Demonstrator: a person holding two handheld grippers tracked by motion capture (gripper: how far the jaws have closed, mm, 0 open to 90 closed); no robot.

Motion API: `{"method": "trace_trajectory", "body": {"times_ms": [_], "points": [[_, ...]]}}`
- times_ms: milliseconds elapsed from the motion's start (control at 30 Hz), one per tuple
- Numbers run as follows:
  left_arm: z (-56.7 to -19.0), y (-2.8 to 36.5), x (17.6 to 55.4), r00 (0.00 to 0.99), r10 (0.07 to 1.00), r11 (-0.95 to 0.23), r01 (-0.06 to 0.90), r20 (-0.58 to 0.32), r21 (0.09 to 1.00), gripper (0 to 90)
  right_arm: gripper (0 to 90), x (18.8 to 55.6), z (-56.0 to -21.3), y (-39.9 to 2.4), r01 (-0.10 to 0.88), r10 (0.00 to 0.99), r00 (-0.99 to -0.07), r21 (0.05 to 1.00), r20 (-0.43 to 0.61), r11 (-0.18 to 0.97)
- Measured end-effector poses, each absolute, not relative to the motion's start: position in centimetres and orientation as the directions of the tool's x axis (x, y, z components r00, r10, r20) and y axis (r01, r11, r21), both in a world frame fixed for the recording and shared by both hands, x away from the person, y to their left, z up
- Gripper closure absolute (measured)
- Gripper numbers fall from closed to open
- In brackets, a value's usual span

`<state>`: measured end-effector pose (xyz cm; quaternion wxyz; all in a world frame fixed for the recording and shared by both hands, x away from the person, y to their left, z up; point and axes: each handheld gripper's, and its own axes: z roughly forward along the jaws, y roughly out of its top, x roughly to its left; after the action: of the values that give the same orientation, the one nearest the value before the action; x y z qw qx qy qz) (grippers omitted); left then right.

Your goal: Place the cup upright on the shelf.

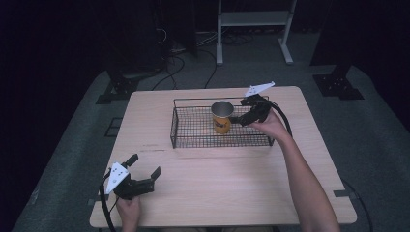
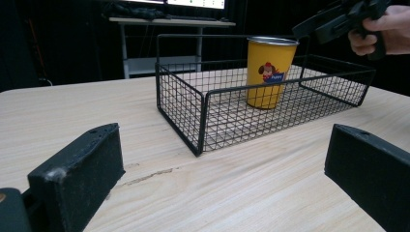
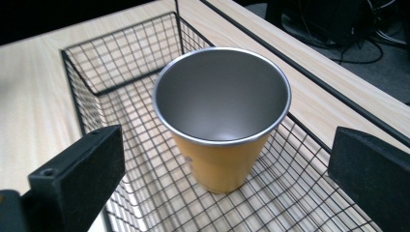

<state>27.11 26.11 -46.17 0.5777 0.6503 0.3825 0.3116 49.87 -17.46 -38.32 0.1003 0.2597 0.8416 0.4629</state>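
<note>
High view shows the right gripper (image 1: pixel 236 119), jaws wide and empty, reaching for the upright yellow cup (image 1: pixel 222 116) in the wire basket (image 1: pixel 193 140) at the counter's far side, so closing squarely around it seems next.

Light wooden tabletop (image 1: pixel 232 179), carrying a black wire basket (image 1: pixel 193 130) toward twelve o'clock, just past centre.
</note>
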Motion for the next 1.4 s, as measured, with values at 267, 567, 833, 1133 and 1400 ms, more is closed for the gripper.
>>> {"method": "trace_trajectory", "body": {"times_ms": [267, 567, 833, 1133, 1400], "points": [[-46.2, 26.2, 27.0, 0.51, 0.859, -0.042, 0.138, -0.034, 0.99, 0.0, 0.0, 49.0, -37.3, -18.0, 0.325, 0.503, -0.861, 0.844, 0.077, 0.426], [-46.2, 26.0, 27.0, 0.513, 0.858, -0.047, 0.138, -0.031, 0.989, 0.0, 0.0, 47.4, -37.2, -18.9, 0.314, 0.484, -0.87, 0.862, 0.093, 0.399], [-46.2, 26.1, 26.9, 0.513, 0.858, -0.044, 0.134, -0.032, 0.99, 0.0, 0.0, 46.5, -37.5, -19.8, 0.315, 0.494, -0.865, 0.861, 0.088, 0.399], [-46.2, 26.1, 26.9, 0.509, 0.86, -0.049, 0.134, -0.027, 0.99, 0.0, 0.0, 45.3, -37.7, -20.9, 0.308, 0.492, -0.865, 0.88, 0.101, 0.362], [-46.2, 26.0, 26.9, 0.51, 0.86, -0.049, 0.135, -0.026, 0.99, 0.0, 0.0, 44.4, -38.6, -21.6, 0.326, 0.491, -0.864, 0.867, 0.112, 0.376]]}}
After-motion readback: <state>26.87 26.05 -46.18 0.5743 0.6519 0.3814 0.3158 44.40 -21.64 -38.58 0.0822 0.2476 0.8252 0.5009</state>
